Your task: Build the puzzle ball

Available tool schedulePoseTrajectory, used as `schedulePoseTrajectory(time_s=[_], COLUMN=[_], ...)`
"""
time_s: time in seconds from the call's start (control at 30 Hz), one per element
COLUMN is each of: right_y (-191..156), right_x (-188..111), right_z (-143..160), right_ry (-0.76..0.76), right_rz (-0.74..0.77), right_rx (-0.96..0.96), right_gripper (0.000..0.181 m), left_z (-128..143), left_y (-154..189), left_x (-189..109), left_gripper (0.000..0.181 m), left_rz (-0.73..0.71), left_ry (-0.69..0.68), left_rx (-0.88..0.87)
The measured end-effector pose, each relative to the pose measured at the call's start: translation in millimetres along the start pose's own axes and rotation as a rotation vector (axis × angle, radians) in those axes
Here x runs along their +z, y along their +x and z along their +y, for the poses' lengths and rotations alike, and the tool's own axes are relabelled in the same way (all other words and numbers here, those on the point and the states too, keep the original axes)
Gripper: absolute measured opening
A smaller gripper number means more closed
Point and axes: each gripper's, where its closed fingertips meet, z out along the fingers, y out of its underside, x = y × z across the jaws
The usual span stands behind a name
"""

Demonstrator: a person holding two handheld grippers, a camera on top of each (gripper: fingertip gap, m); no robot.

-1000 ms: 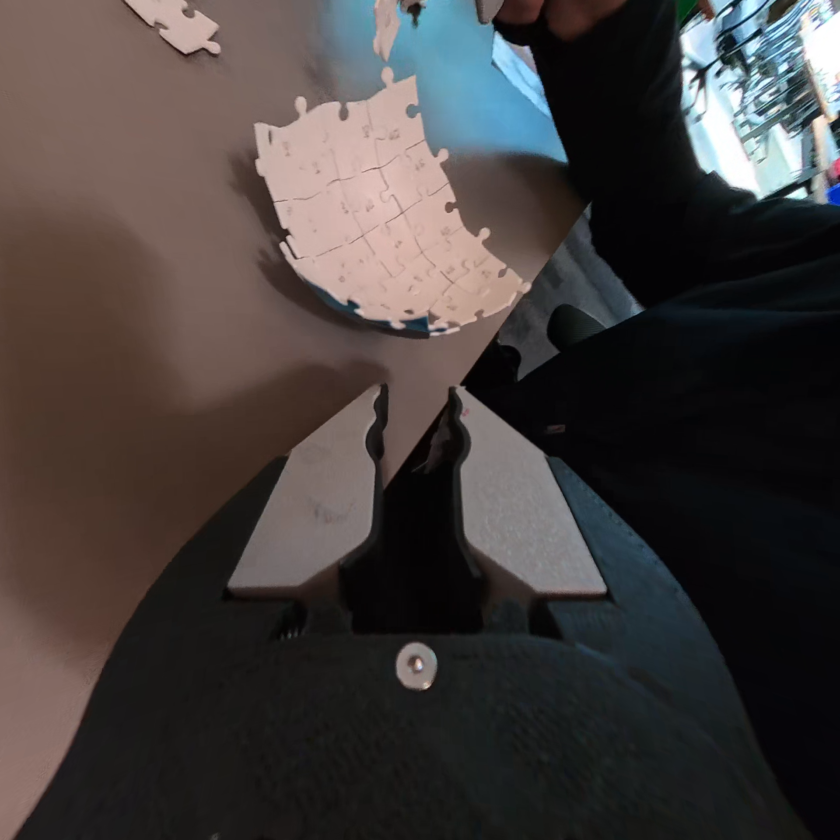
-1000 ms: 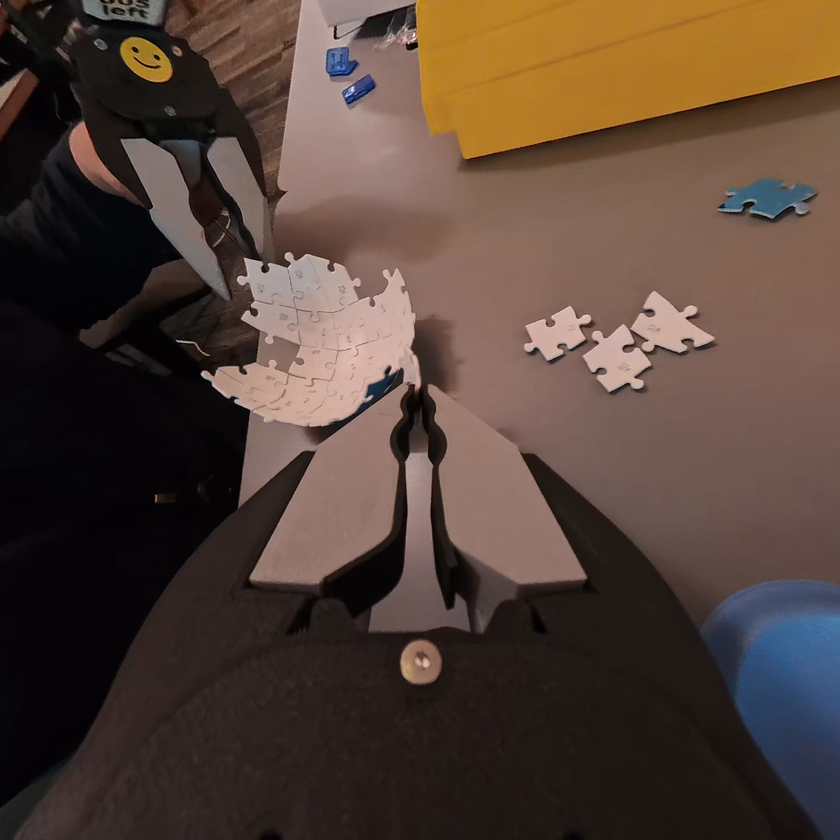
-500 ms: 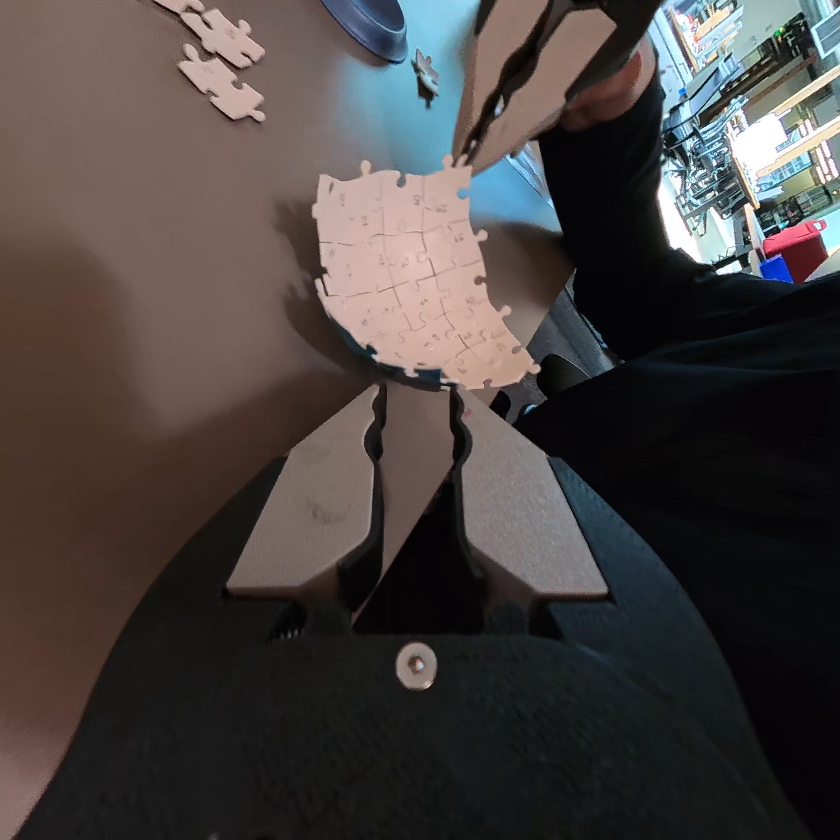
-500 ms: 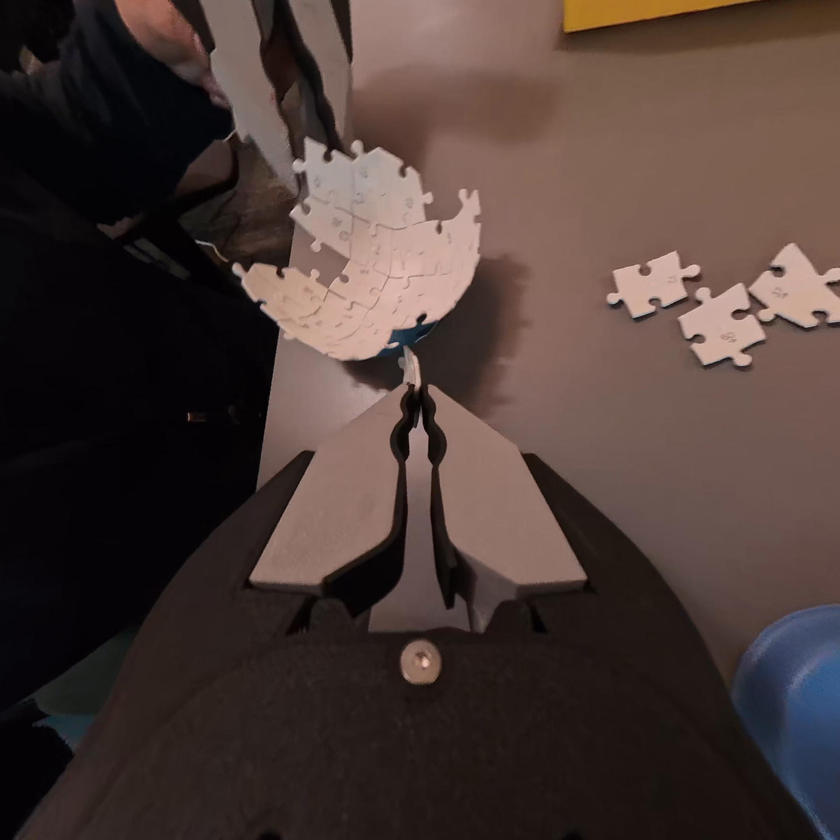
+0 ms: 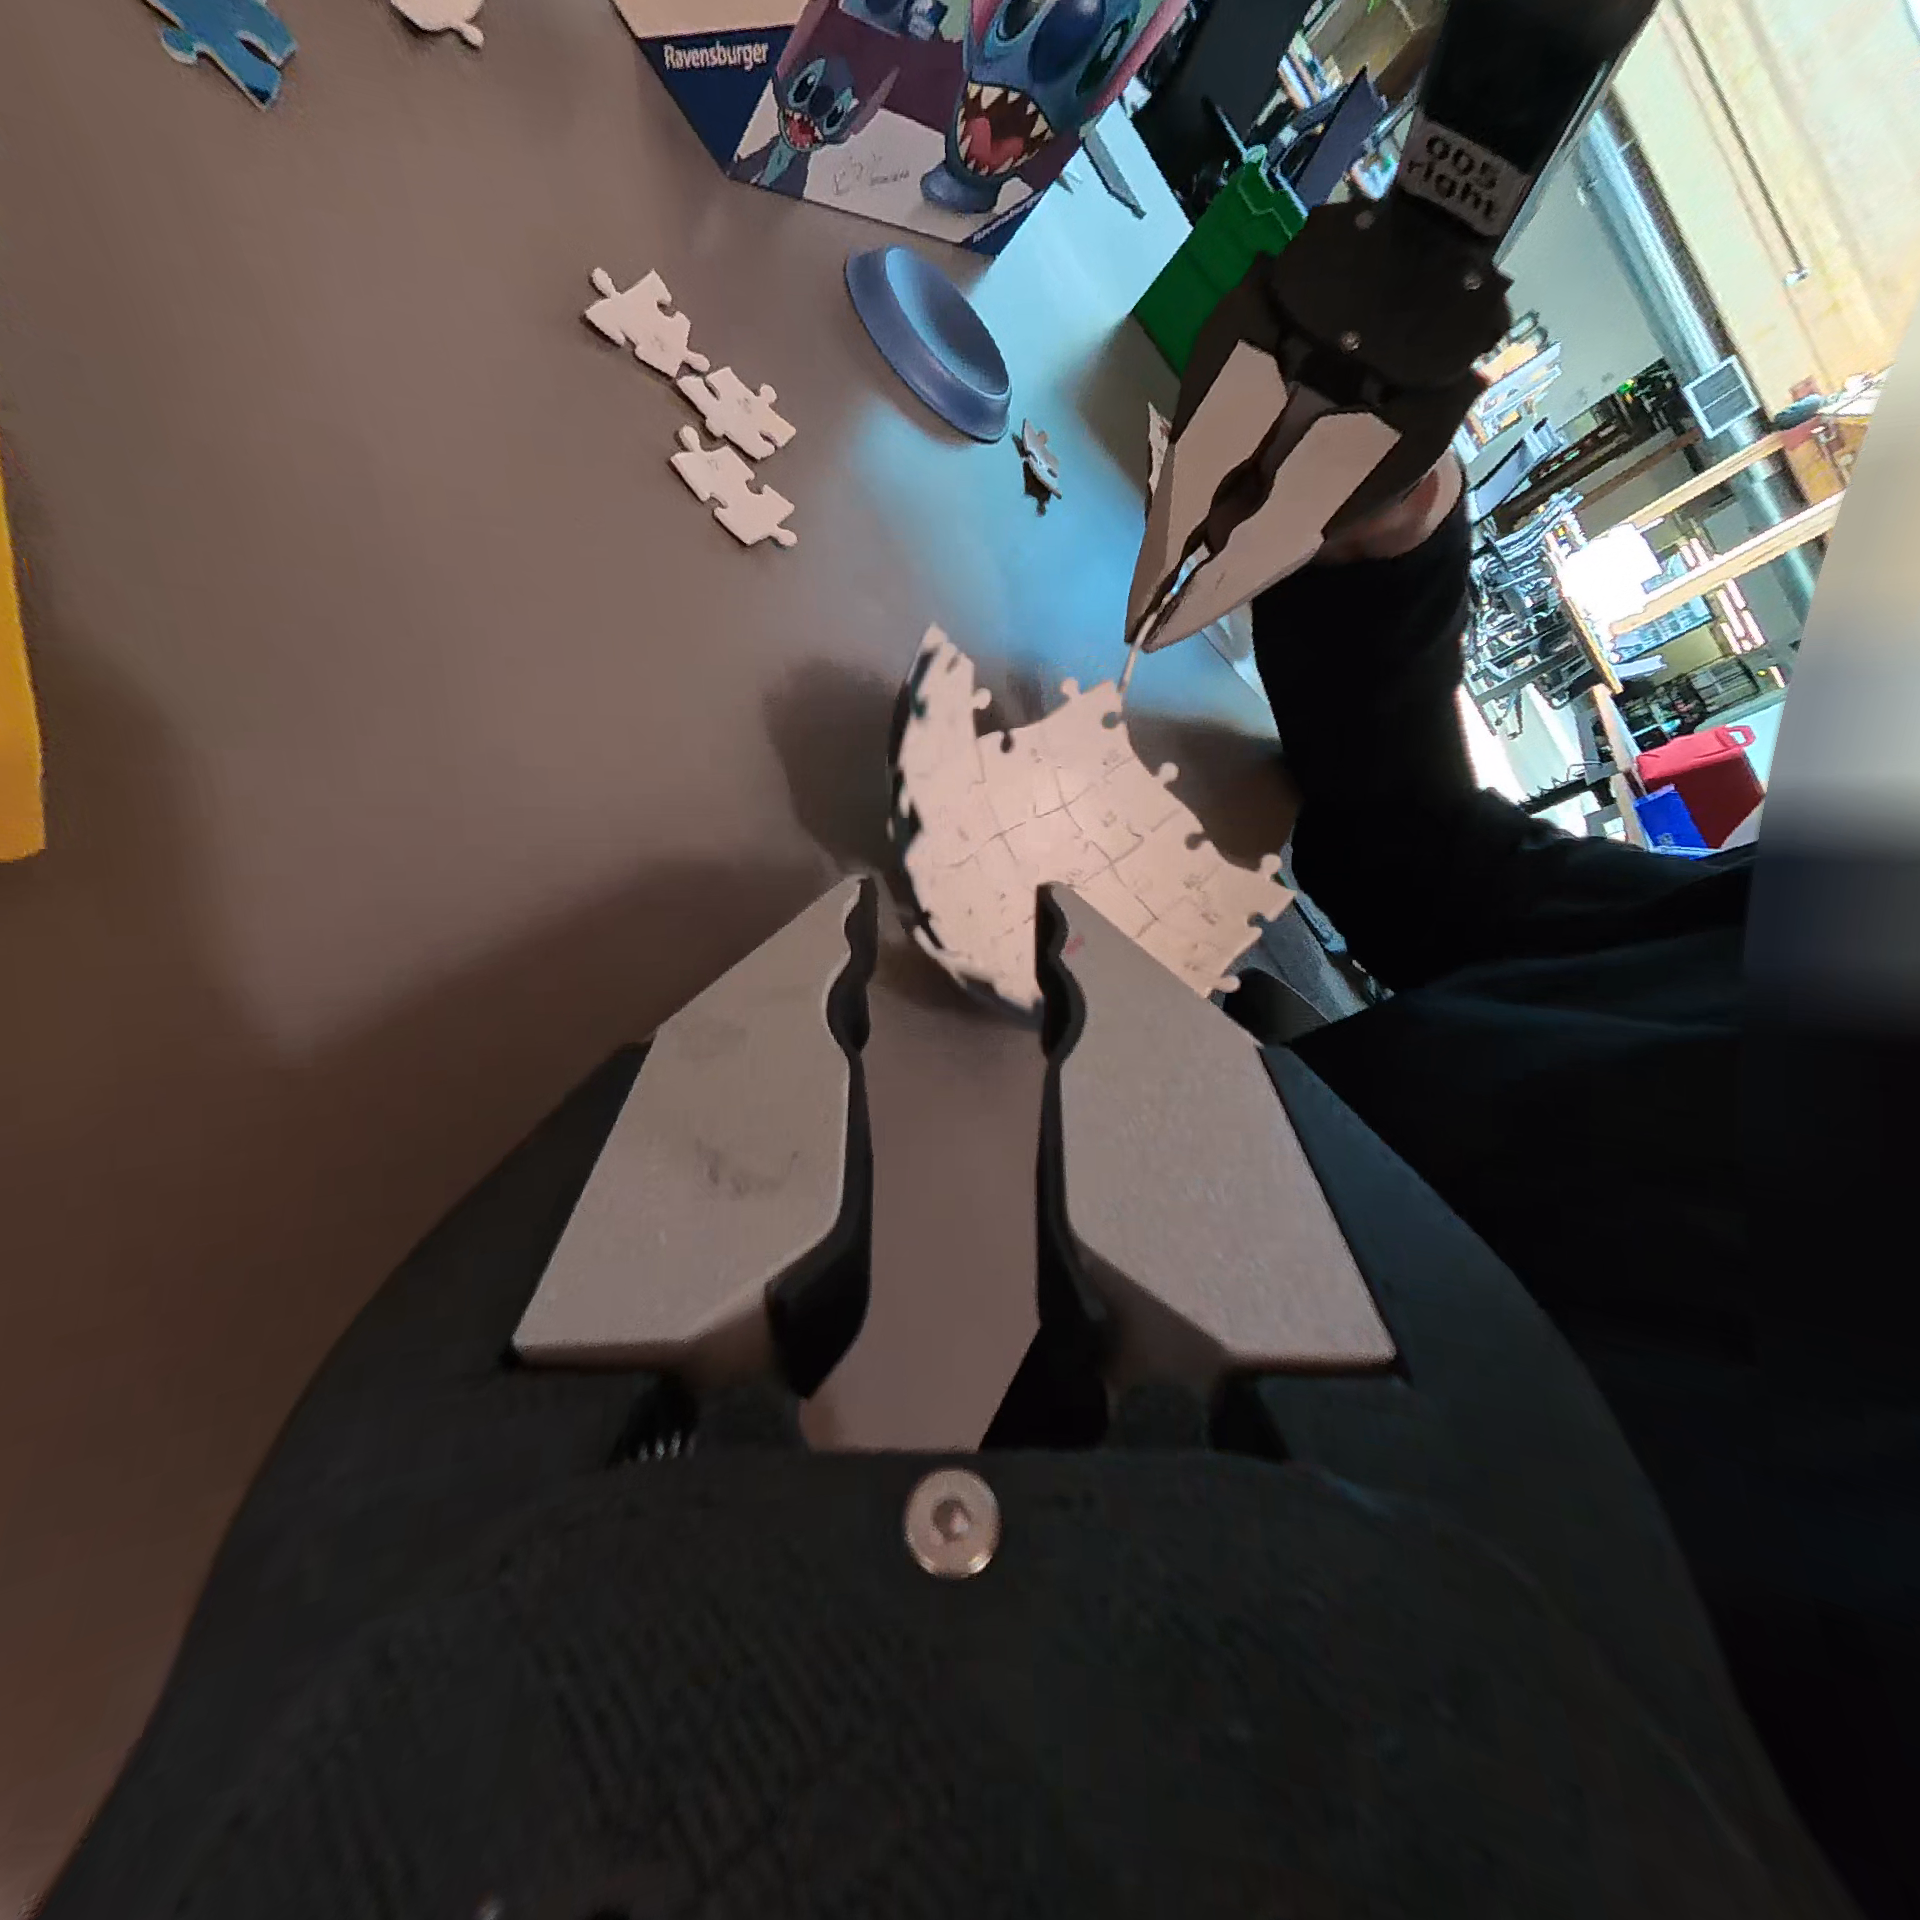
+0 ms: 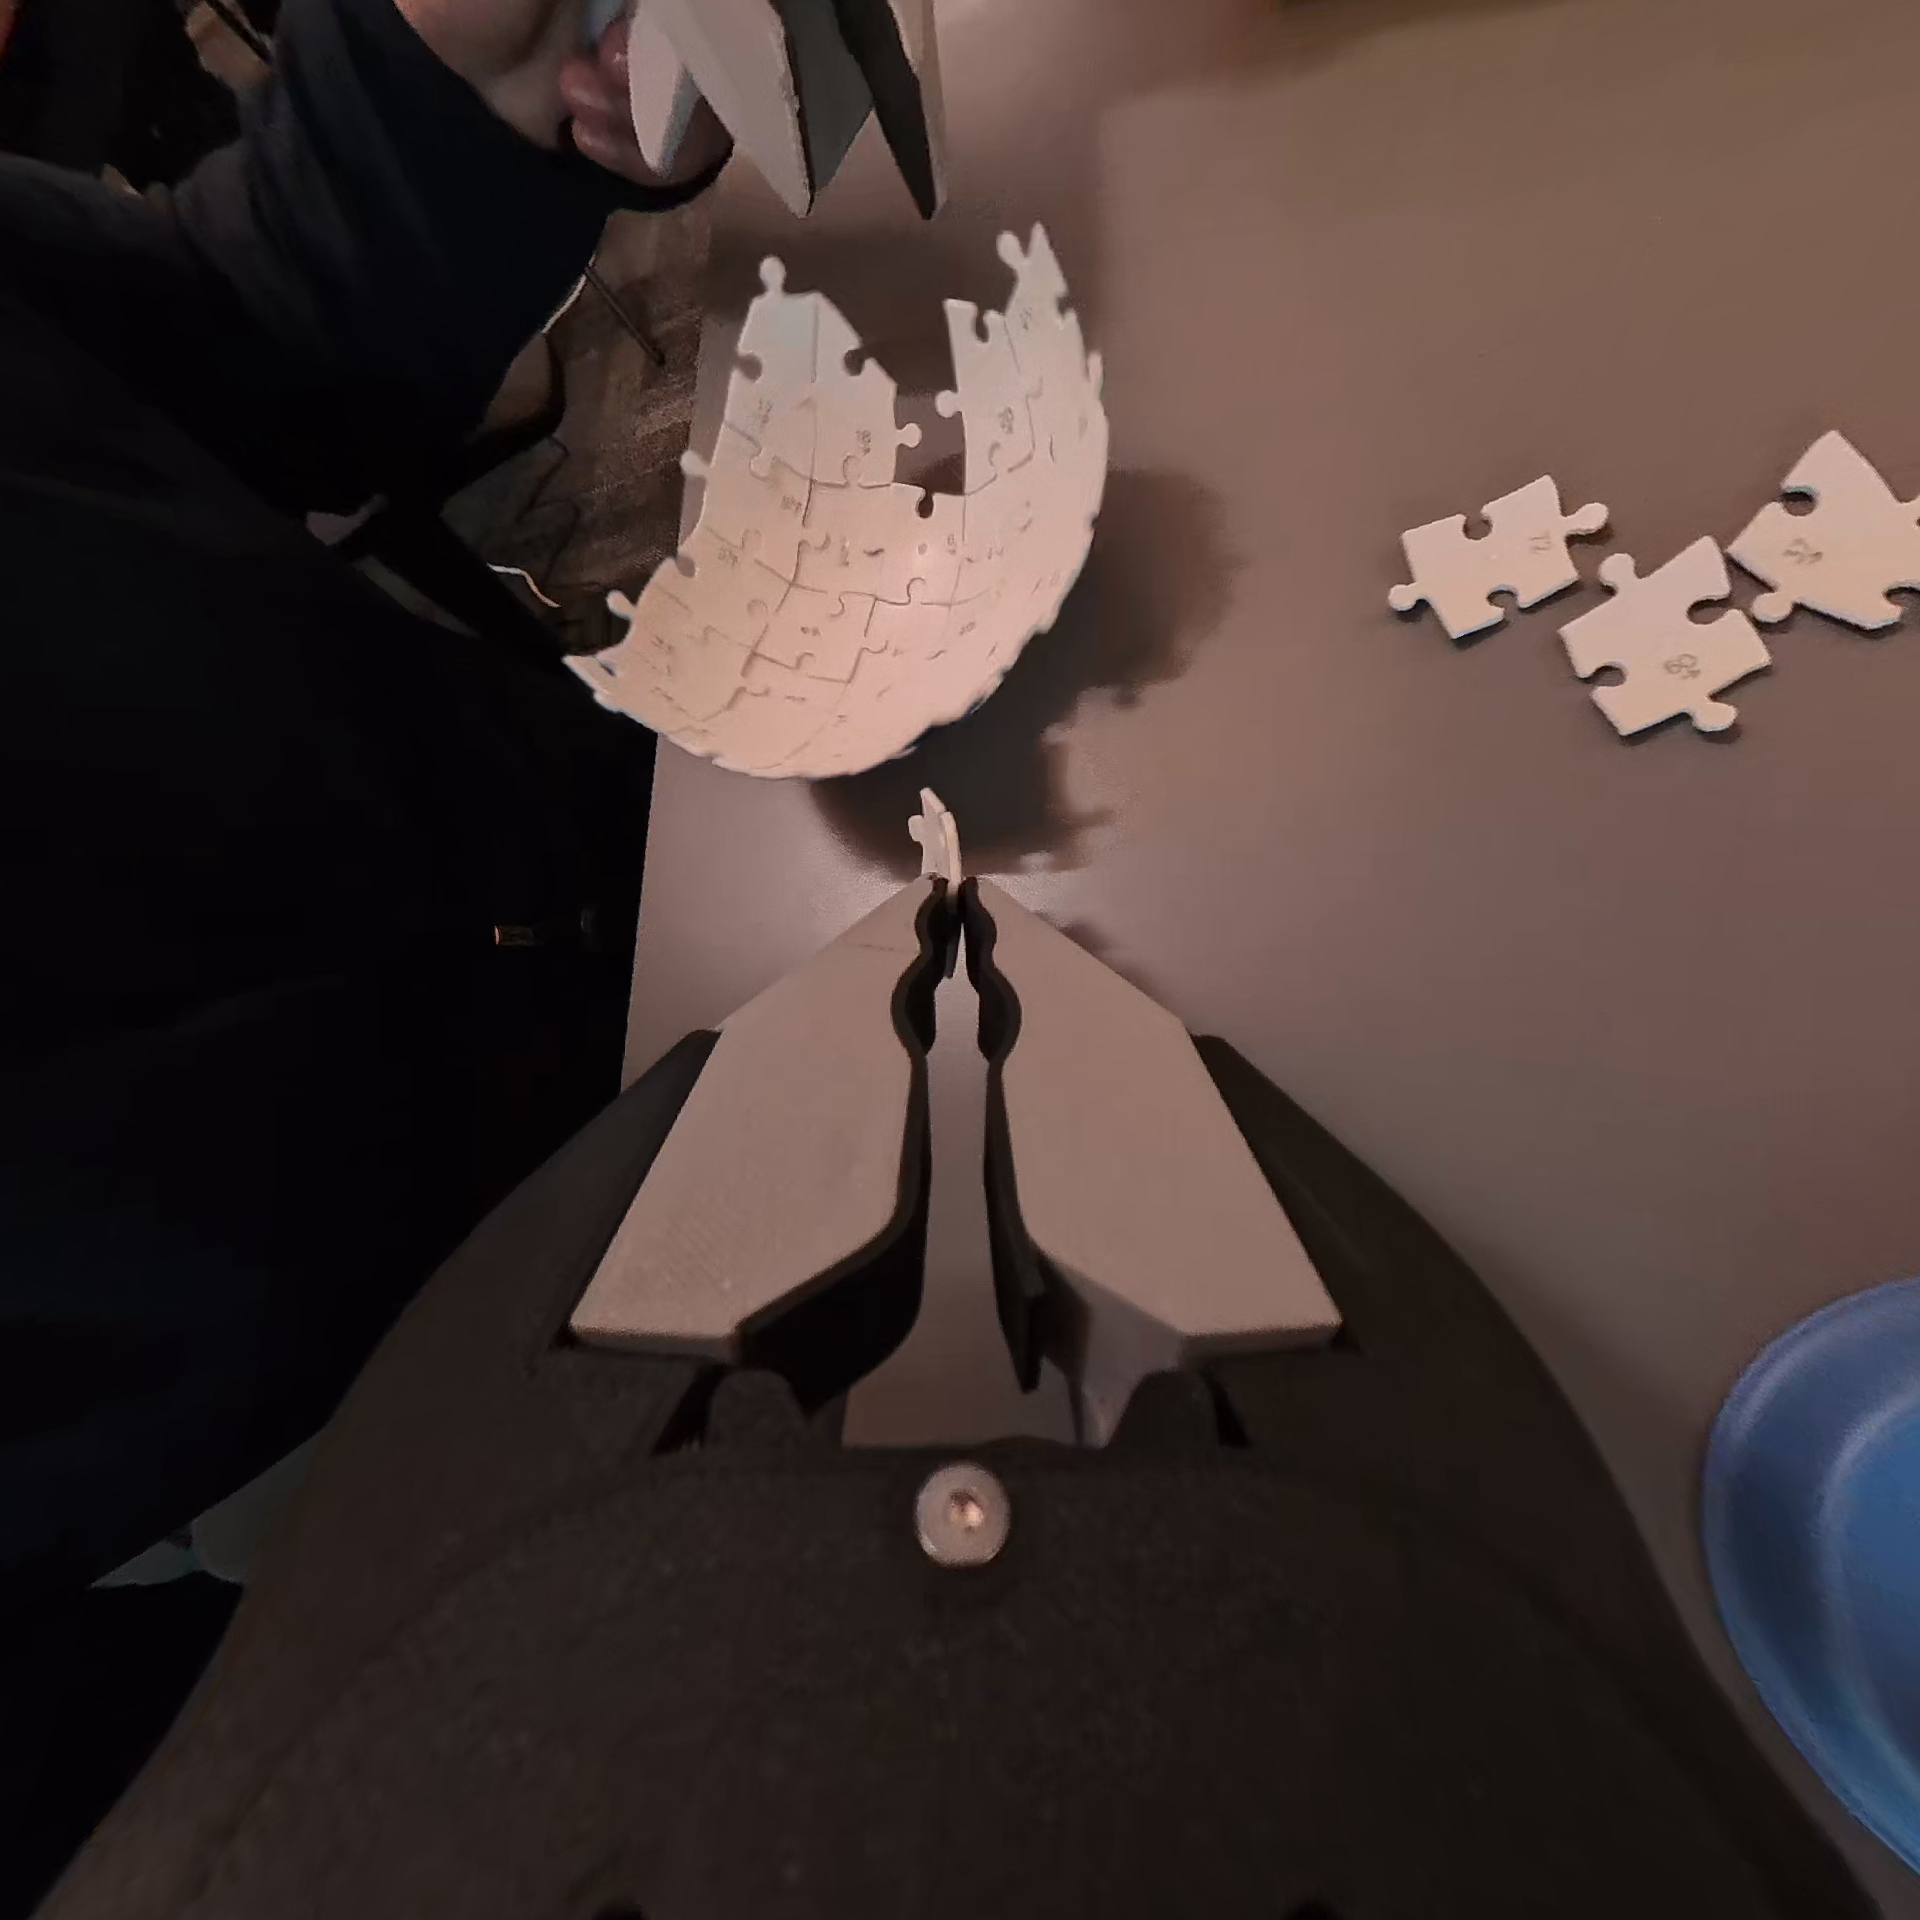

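The half-built puzzle ball is a curved white shell of joined pieces, hollow side up, resting at the table edge; it also shows in the right wrist view. My left gripper is open and empty, its fingertips right at the shell's near rim. It shows from afar in the right wrist view. My right gripper is shut on a small white puzzle piece, held edge-on just short of the shell's rim. It also shows in the left wrist view.
Three loose white pieces lie on the grey table to the right. A blue round stand, the puzzle box, a blue piece and a small piece lie farther off. A person's dark sleeve is beside the shell. About 15 cm separates my left fingertips from my right.
The left gripper has closed in until its tips reach the shell's rim. The shell has tipped more upright. The right gripper, still holding its piece, has drawn slightly away from the shell.
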Motion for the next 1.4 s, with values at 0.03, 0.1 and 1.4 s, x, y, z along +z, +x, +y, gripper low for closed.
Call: schedulePoseTrajectory(time_s=[0.03,0.1,1.4], right_y=[1,2,-3], right_x=[0,-2,0], right_z=[0,-1,-22], right_ry=[0.002,0.008,-0.213], right_rz=[0.005,0.015,-0.092], right_rx=[0.000,0.000,0.115], right_gripper=[0.000,0.000,0.000], left_z=[3,8,35], left_y=[0,2,28], left_x=[-1,-5,65], left_gripper=[0.028,0.029,0.019], left_rz=[-0.001,-0.001,0.043], left_ry=[-0.007,-0.005,-0.297], left_rx=[-0.002,-0.011,0.054])
